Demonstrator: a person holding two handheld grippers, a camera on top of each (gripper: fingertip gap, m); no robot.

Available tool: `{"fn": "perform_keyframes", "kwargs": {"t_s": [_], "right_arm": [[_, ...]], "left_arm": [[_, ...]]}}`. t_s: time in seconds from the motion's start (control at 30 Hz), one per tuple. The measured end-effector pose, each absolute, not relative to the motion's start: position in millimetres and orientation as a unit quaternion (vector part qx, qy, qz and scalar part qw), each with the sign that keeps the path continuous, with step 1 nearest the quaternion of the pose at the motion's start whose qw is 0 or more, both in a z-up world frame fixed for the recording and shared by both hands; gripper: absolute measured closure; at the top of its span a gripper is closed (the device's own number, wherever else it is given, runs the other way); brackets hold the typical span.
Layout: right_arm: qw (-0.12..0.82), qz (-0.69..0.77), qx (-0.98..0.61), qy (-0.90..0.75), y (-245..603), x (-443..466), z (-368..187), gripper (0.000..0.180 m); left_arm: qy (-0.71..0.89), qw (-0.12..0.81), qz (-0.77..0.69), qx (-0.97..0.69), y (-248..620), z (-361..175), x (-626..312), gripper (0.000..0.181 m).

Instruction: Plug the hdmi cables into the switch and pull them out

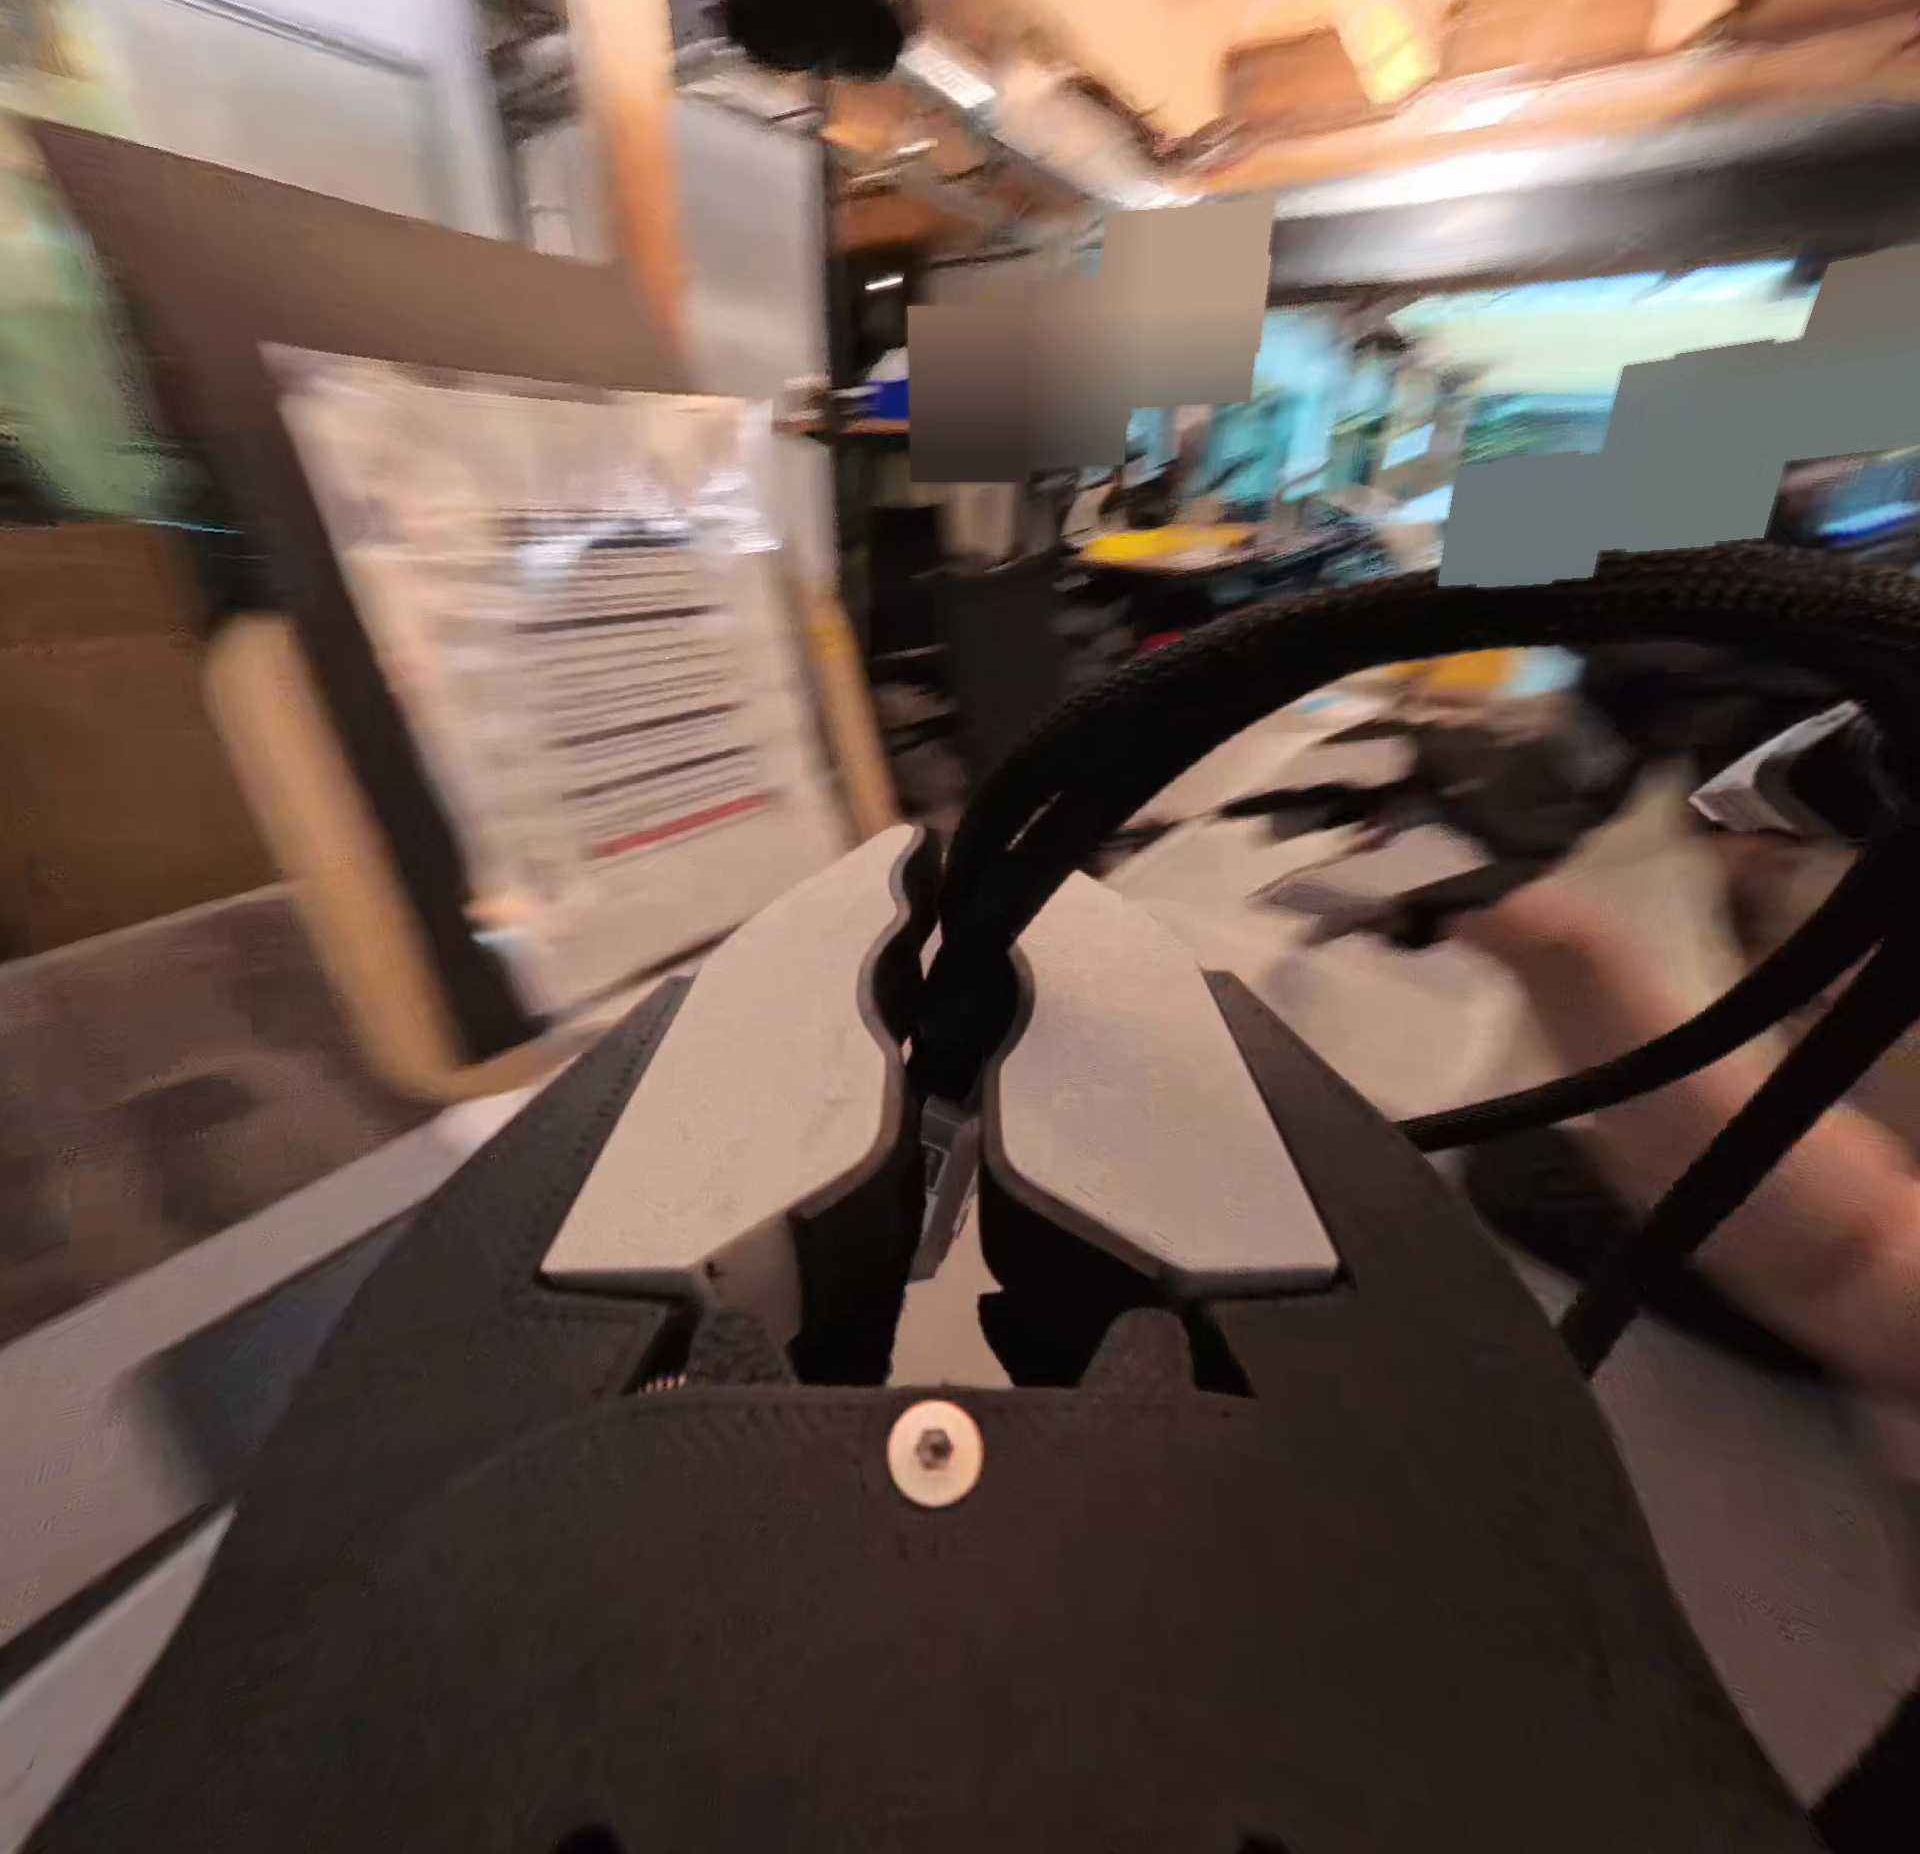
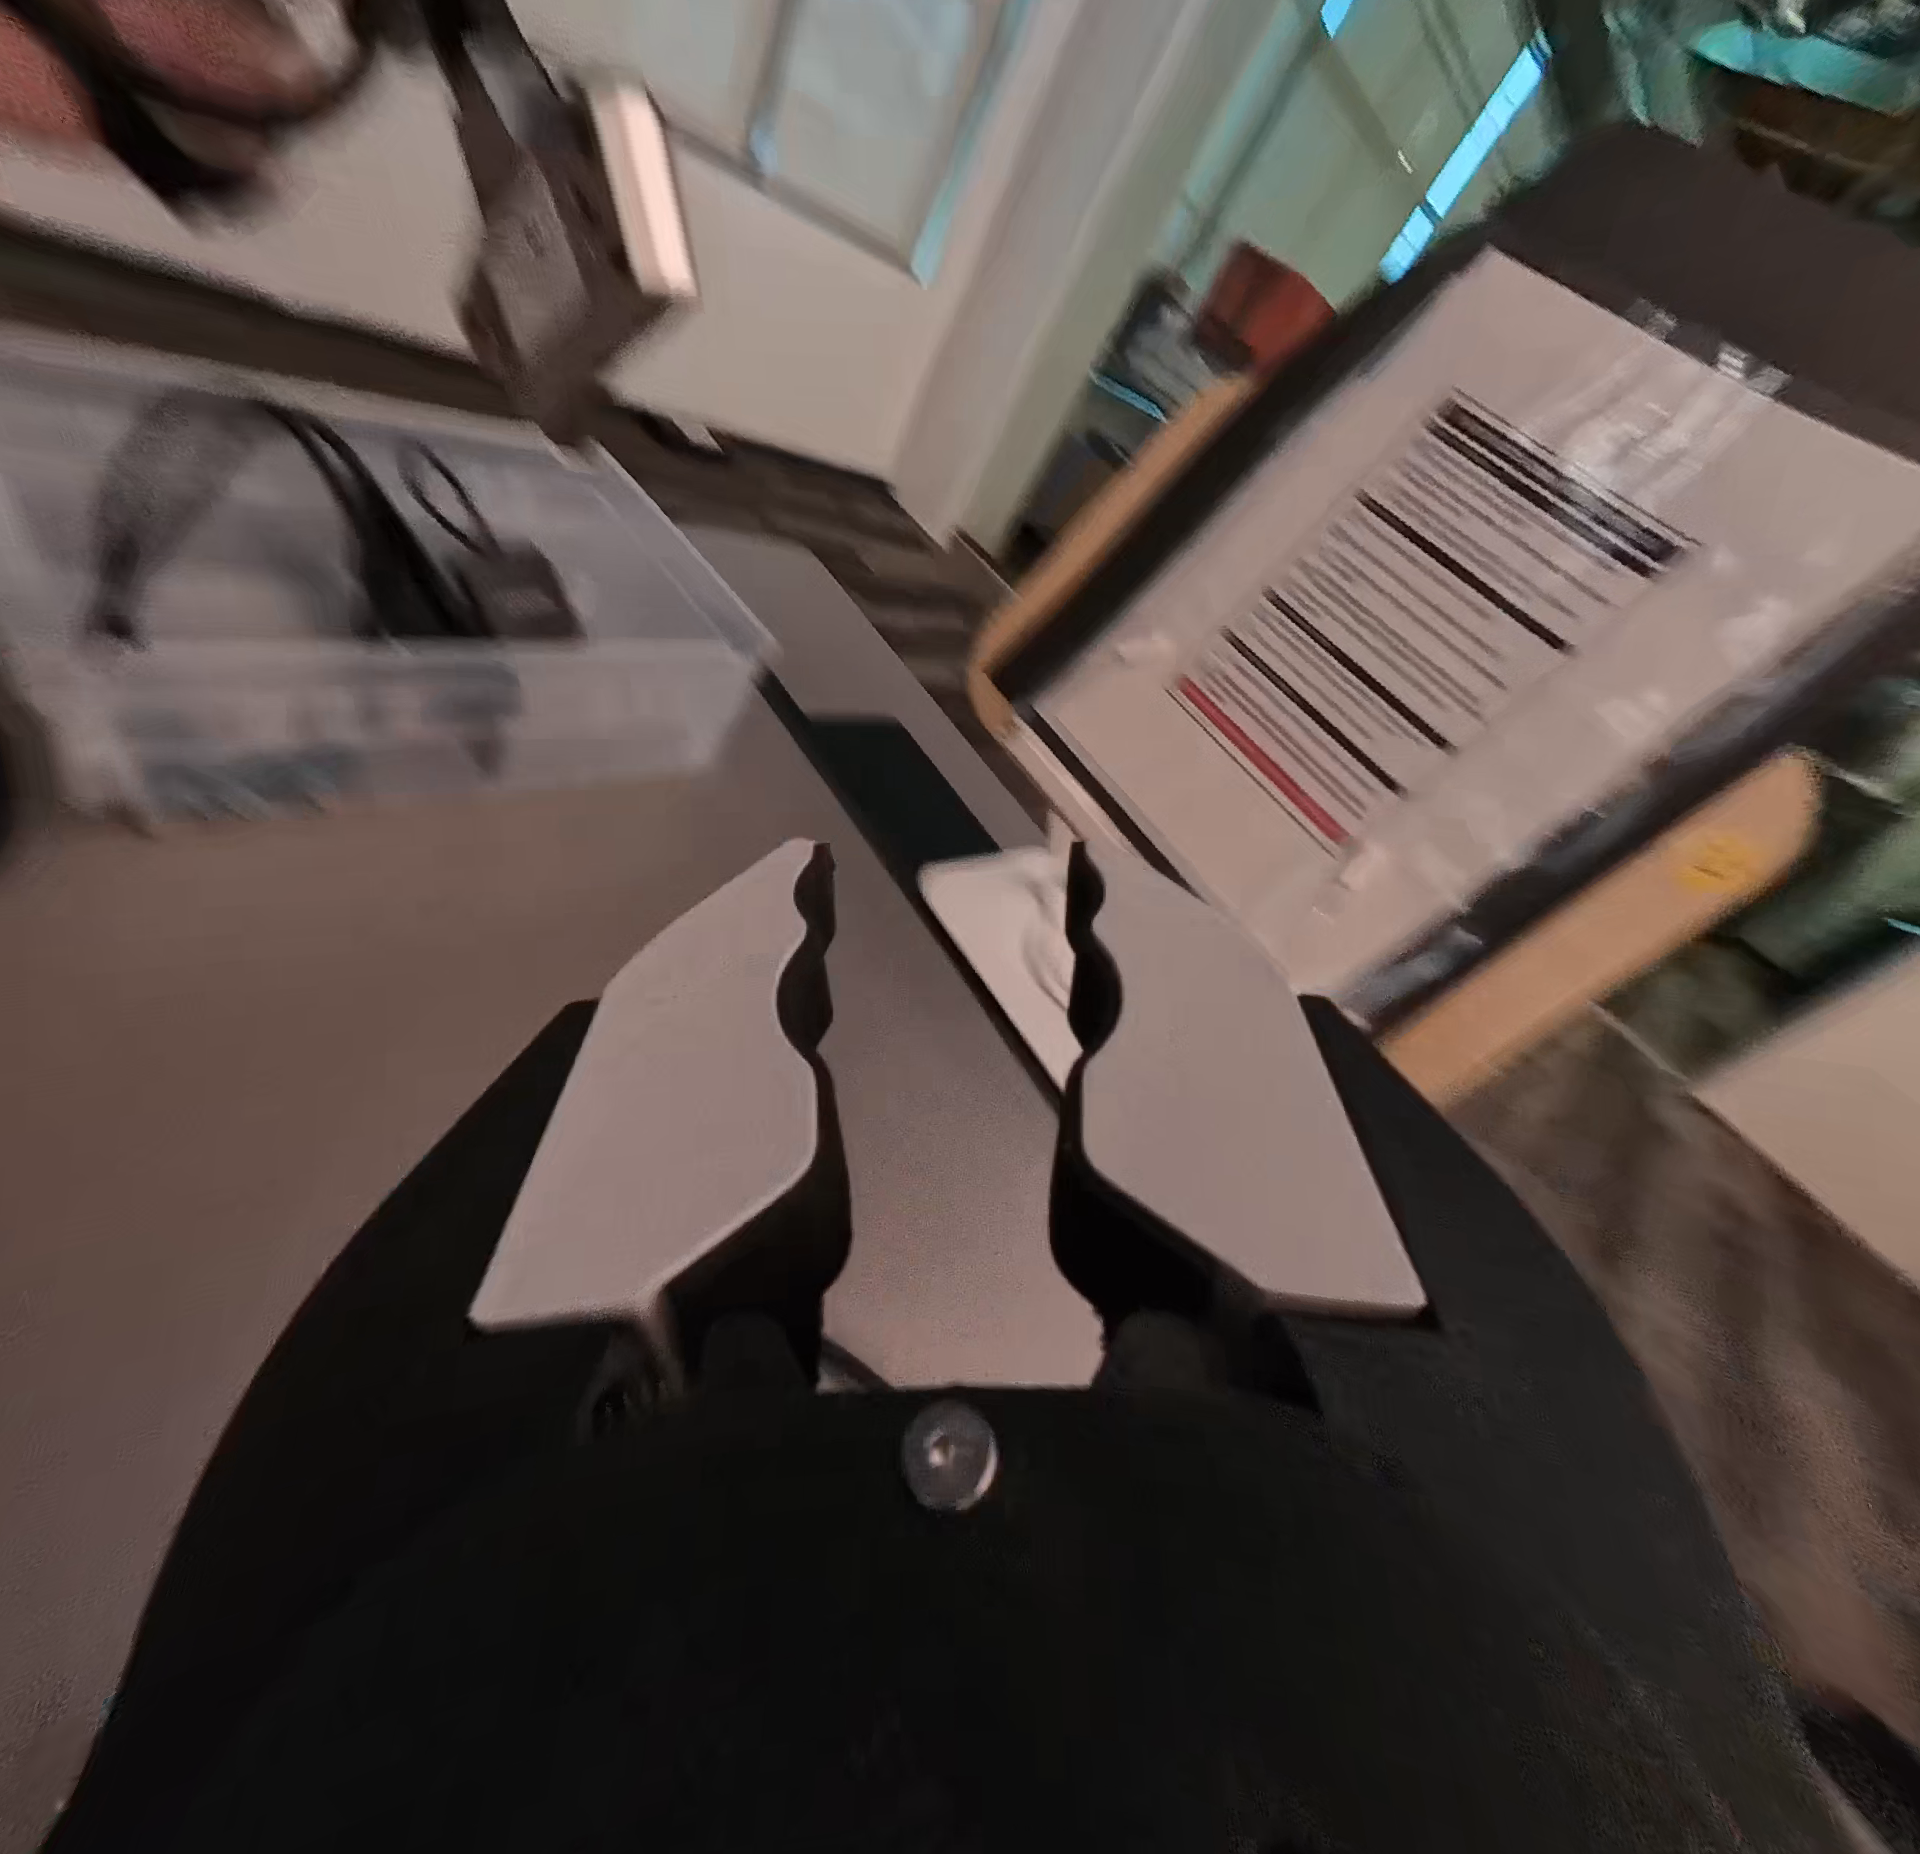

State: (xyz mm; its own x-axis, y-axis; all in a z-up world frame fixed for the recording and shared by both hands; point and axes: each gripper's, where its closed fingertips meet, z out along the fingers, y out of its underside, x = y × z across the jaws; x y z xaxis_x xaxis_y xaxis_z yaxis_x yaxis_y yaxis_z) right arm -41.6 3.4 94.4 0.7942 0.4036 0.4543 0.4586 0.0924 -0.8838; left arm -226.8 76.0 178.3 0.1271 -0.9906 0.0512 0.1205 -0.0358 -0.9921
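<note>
My left gripper point(image 1: 982, 900) is shut on a black braided HDMI cable point(image 1: 1299, 651). The cable's grey plug end point(image 1: 948, 1170) sits back between the fingers, and the cable loops up and off to the right. My right gripper point(image 2: 951, 869) is open and empty above a grey table point(image 2: 260, 1025). A blurred grey boxy object with a white edge point(image 2: 582, 215) hangs at the upper left of the right wrist view. I cannot tell whether it is the switch. Both views are motion-blurred.
A clear plastic bin point(image 2: 312, 609) with dark cables stands at the left on the table. A printed sheet in a plastic sleeve point(image 1: 561, 641) leans on a brown board; it also shows in the right wrist view point(image 2: 1455, 609). A person's forearm point(image 1: 1714, 1181) is at the right.
</note>
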Motion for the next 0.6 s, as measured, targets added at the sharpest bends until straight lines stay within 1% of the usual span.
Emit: {"fn": "perform_keyframes", "kwargs": {"t_s": [0.07,0.17,0.23,0.3,0.37,0.4,0.43,0.53,0.6], "right_arm": [[0.693,0.095,-0.638,-0.32,-2.9,-75.3,103.0,0.135],[0.701,0.273,-0.583,-0.306,-16.3,-116.6,114.4,0.125],[0.687,0.341,-0.569,-0.295,-17.8,-132.1,112.0,0.123],[0.689,0.371,-0.565,-0.262,-9.6,-135.4,107.1,0.124],[0.688,0.405,-0.555,-0.235,-3.8,-136.2,101.5,0.131],[0.681,0.428,-0.546,-0.234,-4.6,-138.4,99.4,0.139],[0.675,0.444,-0.536,-0.246,-8.4,-140.1,97.8,0.158],[0.676,0.453,-0.532,-0.236,-7.5,-129.8,100.2,0.158],[0.696,0.459,-0.507,-0.221,-12.4,-116.5,113.6,0.158]], "left_arm": [[0.431,0.485,-0.584,-0.488,46.8,178.3,-201.5,0.175],[0.423,0.432,-0.643,-0.47,24.7,173.5,-175.0,0.175],[0.42,0.408,-0.665,-0.464,17.3,168.5,-163.3,0.175],[0.425,0.371,-0.684,-0.462,9.7,161.7,-154.8,0.175],[0.419,0.348,-0.701,-0.461,5.9,157.6,-148.9,0.175],[0.415,0.342,-0.705,-0.463,5.8,155.1,-145.8,0.174],[0.412,0.336,-0.707,-0.467,6.2,152.2,-143.1,0.174],[0.416,0.298,-0.72,-0.469,2.8,146.4,-139.4,0.171],[0.435,0.268,-0.723,-0.466,-3.2,141.0,-137.0,0.163]]}}
